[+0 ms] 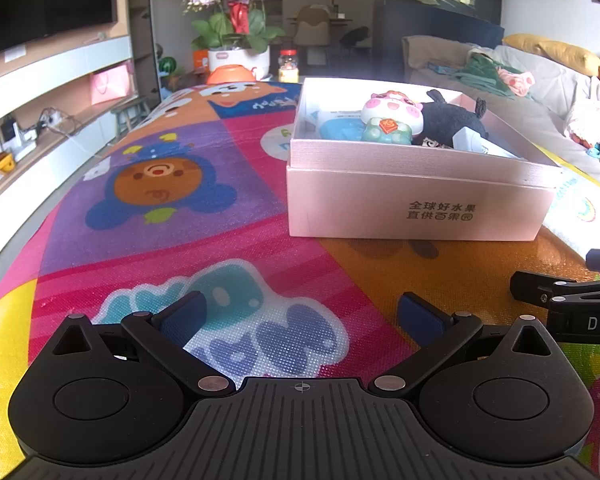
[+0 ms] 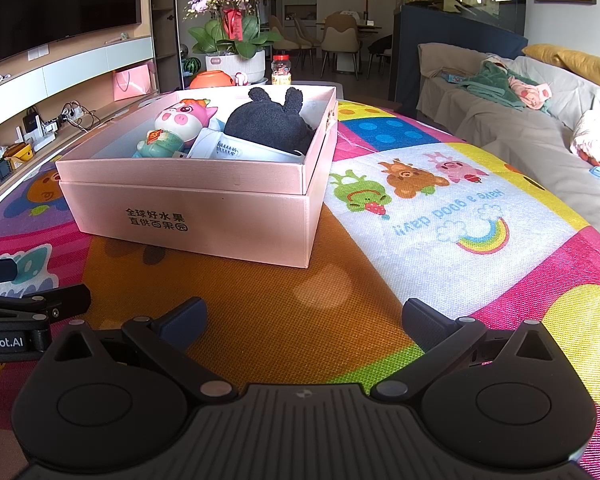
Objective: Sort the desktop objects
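In the left wrist view, the left gripper (image 1: pixel 300 316) hung low over the worktop (image 1: pixel 180 240), whose colourful cartoon mat was bare near it. Its blue fingers (image 1: pixel 184 318) were spread wide and held nothing. The pink box (image 1: pixel 416 204) stood beyond the gripper, a little to the right of it, with no lid on. Inside the box lay a pig figure (image 1: pixel 392 116), a black plush toy (image 1: pixel 448 120) and a blue object (image 1: pixel 340 130) beside the pig.

In the right wrist view, the right gripper (image 2: pixel 304 318) was also released and empty, in front of the pink box (image 2: pixel 188 216). In the box, the pig figure (image 2: pixel 176 124), the black plush toy (image 2: pixel 268 120) and a white object (image 2: pixel 236 148) lay close together. No loose thing was seen on the mat around the box, so I judge that the sorting was almost or fully finished; perhaps nothing was left to collect.
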The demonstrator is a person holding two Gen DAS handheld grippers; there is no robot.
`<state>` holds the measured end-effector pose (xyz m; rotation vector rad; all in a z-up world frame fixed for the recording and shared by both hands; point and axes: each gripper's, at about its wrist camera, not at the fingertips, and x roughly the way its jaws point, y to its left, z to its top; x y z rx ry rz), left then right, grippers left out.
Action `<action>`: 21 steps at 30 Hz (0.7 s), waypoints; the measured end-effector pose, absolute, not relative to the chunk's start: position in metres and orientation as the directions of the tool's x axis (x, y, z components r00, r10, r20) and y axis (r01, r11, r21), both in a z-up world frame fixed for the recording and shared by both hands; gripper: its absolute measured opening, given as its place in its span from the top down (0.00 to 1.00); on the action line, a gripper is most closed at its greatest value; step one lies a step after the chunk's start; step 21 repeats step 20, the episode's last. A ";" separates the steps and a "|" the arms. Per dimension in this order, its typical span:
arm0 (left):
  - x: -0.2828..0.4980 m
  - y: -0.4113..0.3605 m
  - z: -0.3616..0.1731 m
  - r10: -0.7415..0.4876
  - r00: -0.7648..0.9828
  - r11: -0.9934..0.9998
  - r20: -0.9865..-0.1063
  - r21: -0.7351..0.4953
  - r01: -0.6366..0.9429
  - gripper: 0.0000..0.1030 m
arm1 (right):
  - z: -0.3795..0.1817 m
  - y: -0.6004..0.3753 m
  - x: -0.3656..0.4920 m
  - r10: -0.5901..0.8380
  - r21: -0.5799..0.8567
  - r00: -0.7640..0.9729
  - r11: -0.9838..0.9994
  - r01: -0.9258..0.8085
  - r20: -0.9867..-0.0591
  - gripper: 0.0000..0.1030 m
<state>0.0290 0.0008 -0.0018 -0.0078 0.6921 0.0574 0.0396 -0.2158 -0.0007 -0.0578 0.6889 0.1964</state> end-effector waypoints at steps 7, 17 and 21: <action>0.028 0.002 -0.002 0.052 0.768 0.998 -0.639 0.013 -0.056 0.00 | -0.001 -0.216 0.040 0.162 0.014 0.754 0.980 -0.199 -0.637 0.00; 0.034 0.002 0.003 0.043 0.722 0.998 -0.690 0.004 -0.056 0.00 | -0.001 -0.216 0.040 0.161 0.013 0.754 0.980 -0.199 -0.637 0.00; 0.034 0.004 0.003 0.037 0.721 0.999 -0.692 0.000 -0.052 0.00 | -0.001 -0.216 0.040 0.161 0.013 0.754 0.980 -0.199 -0.637 0.00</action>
